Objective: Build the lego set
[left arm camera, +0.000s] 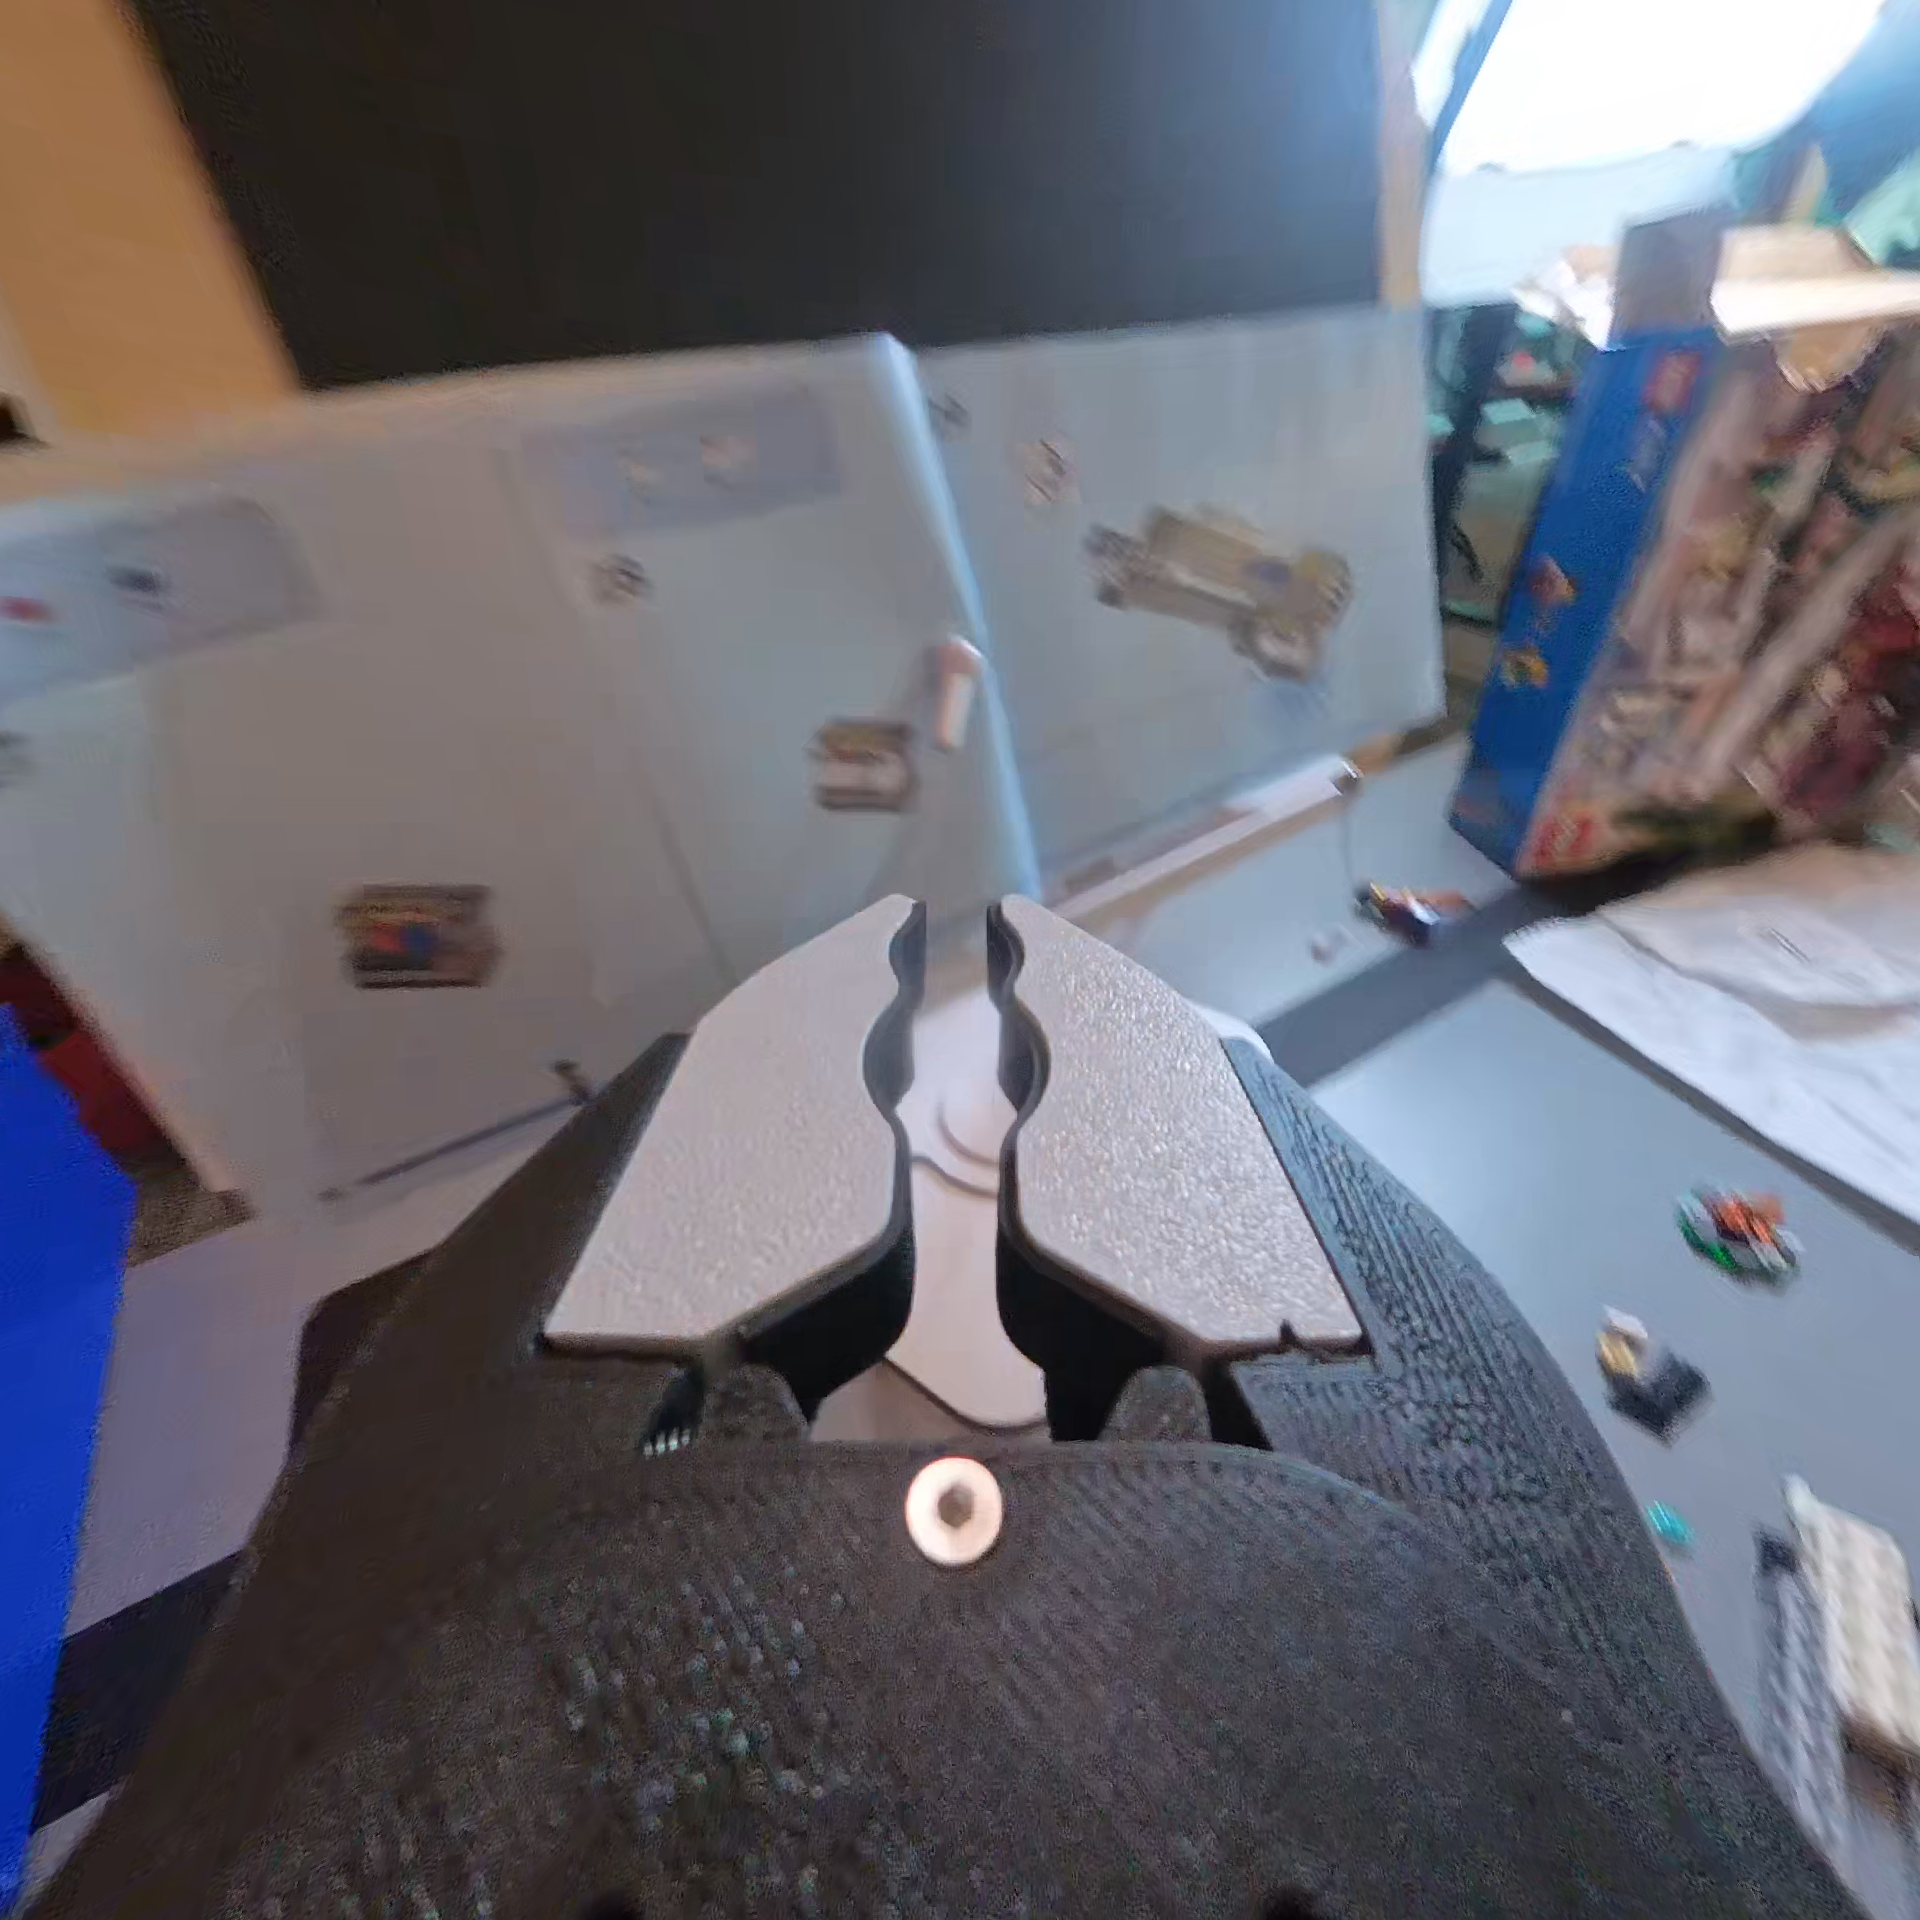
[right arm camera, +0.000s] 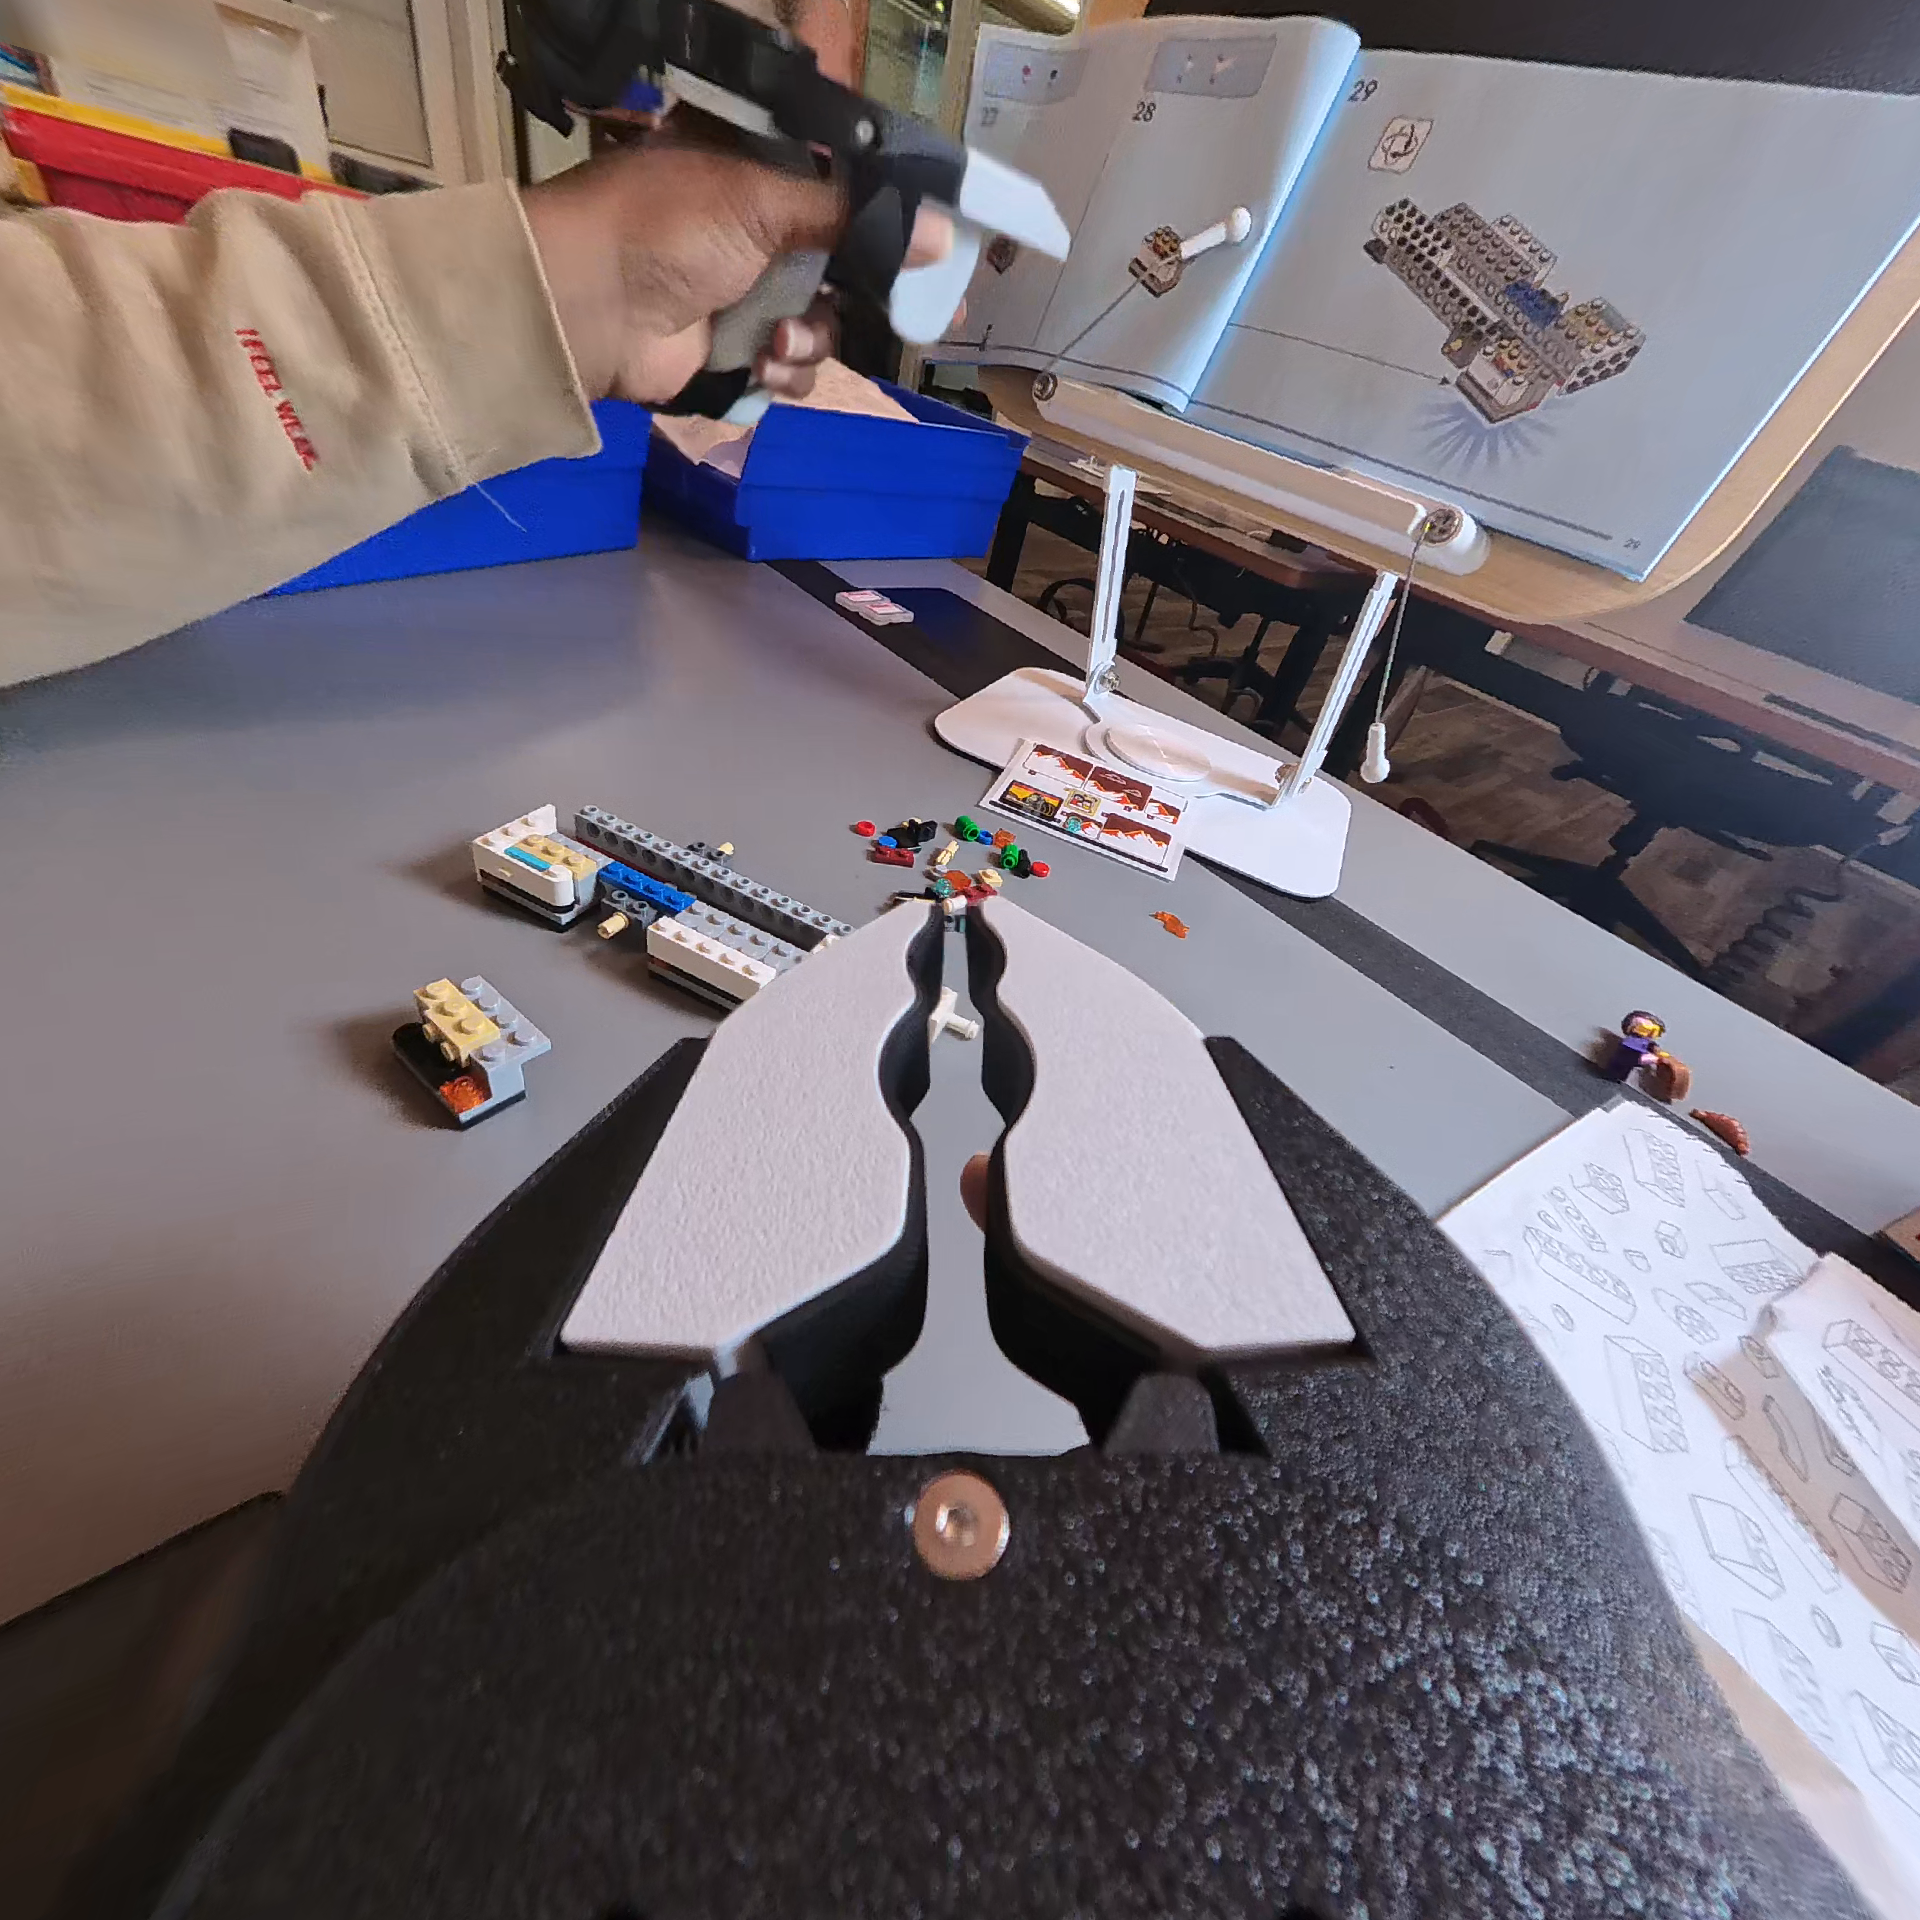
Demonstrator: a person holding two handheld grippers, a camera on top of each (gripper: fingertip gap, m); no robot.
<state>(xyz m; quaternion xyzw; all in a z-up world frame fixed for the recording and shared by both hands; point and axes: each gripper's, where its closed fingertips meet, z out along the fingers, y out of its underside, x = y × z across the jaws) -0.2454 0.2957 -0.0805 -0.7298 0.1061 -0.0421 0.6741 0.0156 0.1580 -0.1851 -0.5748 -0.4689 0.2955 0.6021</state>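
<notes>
In the right wrist view a long grey, white and blue lego build [right arm camera: 665,899] lies on the grey table [right arm camera: 312,748], with a small tan, grey and black sub-build [right arm camera: 470,1039] to its left. A pile of tiny coloured pieces [right arm camera: 961,847] lies just past my right gripper [right arm camera: 954,916], whose jaws are almost together; I cannot tell if a piece is pinched. My left gripper [left arm camera: 954,914] is raised and faces the open instruction booklet [left arm camera: 644,665]. Its jaws stand a narrow gap apart and hold nothing. It also shows in the right wrist view [right arm camera: 935,239], held by a hand.
The booklet [right arm camera: 1507,291] rests on a white stand [right arm camera: 1288,821] with a sticker sheet [right arm camera: 1091,805] at its base. Blue bins [right arm camera: 852,478] stand at the back left. A minifigure [right arm camera: 1642,1044] and a printed paper bag [right arm camera: 1714,1403] lie on the right. A lego box [left arm camera: 1662,582] stands behind. The tips of one gripper are about 30 cm away from the tips of the other.
</notes>
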